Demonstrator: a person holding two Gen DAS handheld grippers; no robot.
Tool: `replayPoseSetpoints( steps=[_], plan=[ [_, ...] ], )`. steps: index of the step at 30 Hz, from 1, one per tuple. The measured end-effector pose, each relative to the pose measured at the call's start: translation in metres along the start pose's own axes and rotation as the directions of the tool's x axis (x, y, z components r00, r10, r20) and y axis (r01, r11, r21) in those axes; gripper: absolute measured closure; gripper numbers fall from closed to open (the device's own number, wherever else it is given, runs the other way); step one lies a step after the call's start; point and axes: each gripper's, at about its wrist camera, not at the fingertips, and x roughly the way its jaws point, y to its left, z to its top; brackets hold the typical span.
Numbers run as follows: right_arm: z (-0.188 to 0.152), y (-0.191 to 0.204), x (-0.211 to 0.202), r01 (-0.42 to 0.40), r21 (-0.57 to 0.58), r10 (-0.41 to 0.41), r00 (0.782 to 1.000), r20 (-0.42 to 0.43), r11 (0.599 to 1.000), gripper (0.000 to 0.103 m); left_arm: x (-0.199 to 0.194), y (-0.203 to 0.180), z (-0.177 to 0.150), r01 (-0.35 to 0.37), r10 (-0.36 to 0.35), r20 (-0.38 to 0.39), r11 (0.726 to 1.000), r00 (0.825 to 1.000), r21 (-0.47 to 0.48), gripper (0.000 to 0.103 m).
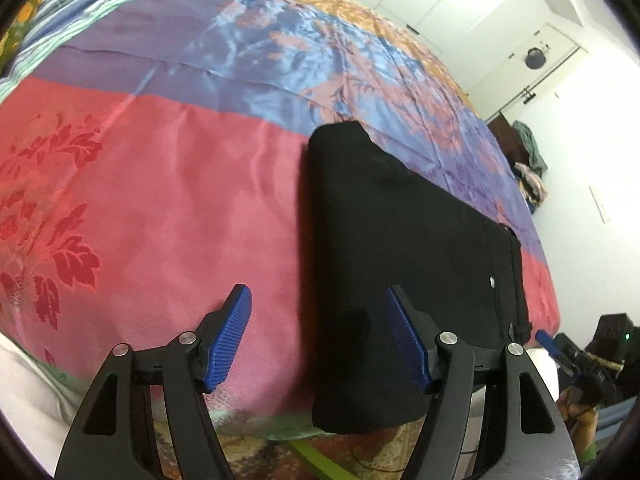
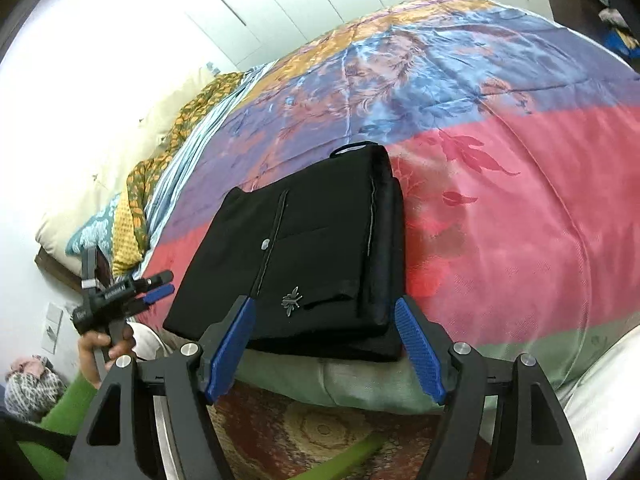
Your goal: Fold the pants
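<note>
Your black pants (image 2: 304,256) lie folded into a compact rectangle on the bed (image 2: 500,208), at the near edge of its pink band, with the purple and blue bands beyond them. A small metal button and a silver insect-shaped emblem show on the top layer. Your right gripper (image 2: 324,344) hovers just off the near edge of the pants, pointed along them and tilted down over the bed's edge; its jaws stand wide apart, blue pads to either side of the folded stack, holding nothing. Your left gripper (image 1: 318,336) sits at the same near edge but towards the pants' other end, aimed along their length; its jaws are likewise spread wide and empty, one pad over the pink cover beside the pants, the other in front of the black cloth. In the right wrist view, your left hand (image 2: 104,348) grips its handle just beside the pants, off the bed's edge, raised level with the mattress top.
</note>
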Motion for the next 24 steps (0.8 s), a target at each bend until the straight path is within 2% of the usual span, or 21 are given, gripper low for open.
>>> replayPoseSetpoints(
  steps=[9,17,24],
  plan=[
    [0.001,-0.003,0.011,-0.015,0.011,0.015,1.000,-0.020,1.000,0.031,0.004,0.005,-0.002,0.004,-0.005,-0.014,1.000,1.000,-0.014,0.033],
    [0.001,-0.012,0.017,-0.030,0.042,0.031,0.999,-0.037,0.999,0.029,0.015,-0.002,-0.006,0.061,-0.061,-0.061,0.998,0.996,0.002,0.033],
    [0.018,-0.019,0.043,-0.016,-0.008,0.015,0.994,-0.109,1.000,0.029,0.025,0.003,-0.003,0.081,-0.081,-0.081,0.997,0.993,-0.011,0.031]
  ],
)
